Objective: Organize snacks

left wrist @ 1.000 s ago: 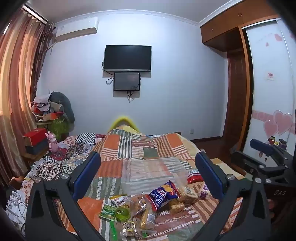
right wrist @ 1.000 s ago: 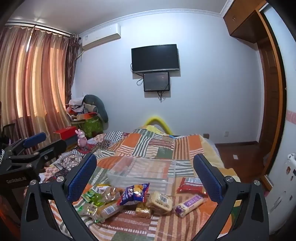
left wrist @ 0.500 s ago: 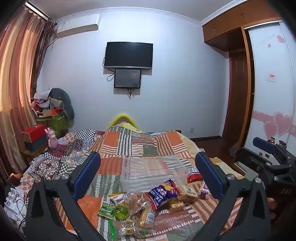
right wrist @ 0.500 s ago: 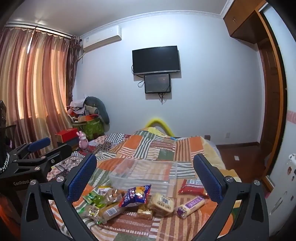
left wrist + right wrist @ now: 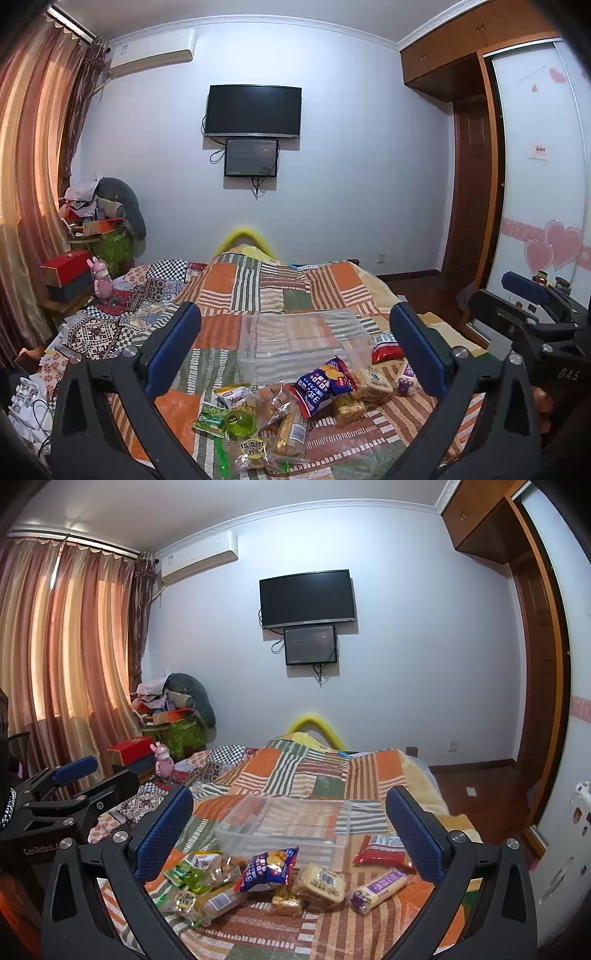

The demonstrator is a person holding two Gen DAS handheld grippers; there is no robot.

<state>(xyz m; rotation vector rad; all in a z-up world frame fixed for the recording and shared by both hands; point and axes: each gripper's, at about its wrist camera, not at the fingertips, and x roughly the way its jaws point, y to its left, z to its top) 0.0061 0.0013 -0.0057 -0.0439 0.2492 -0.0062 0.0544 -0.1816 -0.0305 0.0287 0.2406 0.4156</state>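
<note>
Several snack packets lie on a patchwork bed in front of a clear plastic bin [image 5: 306, 341] [image 5: 284, 823]. A blue chip bag [image 5: 323, 384] [image 5: 269, 867] lies in the middle, a red packet [image 5: 382, 851] and a purple-labelled bar [image 5: 380, 886] to the right, green packets and a green jelly cup [image 5: 240, 422] to the left. My left gripper [image 5: 295, 350] is open and empty, held above the snacks. My right gripper [image 5: 290, 830] is open and empty too. The right gripper also shows at the right edge of the left wrist view [image 5: 535, 317].
The bed's patchwork quilt [image 5: 258, 291] stretches to the far wall with a TV [image 5: 253, 110]. Clutter, boxes and a pink toy [image 5: 162, 760] stand at the left by the curtains. A wardrobe [image 5: 535, 184] stands at the right.
Both views have tilted slightly upward and drifted; the snacks and bin sit a little lower in frame. Nothing was grasped or moved.
</note>
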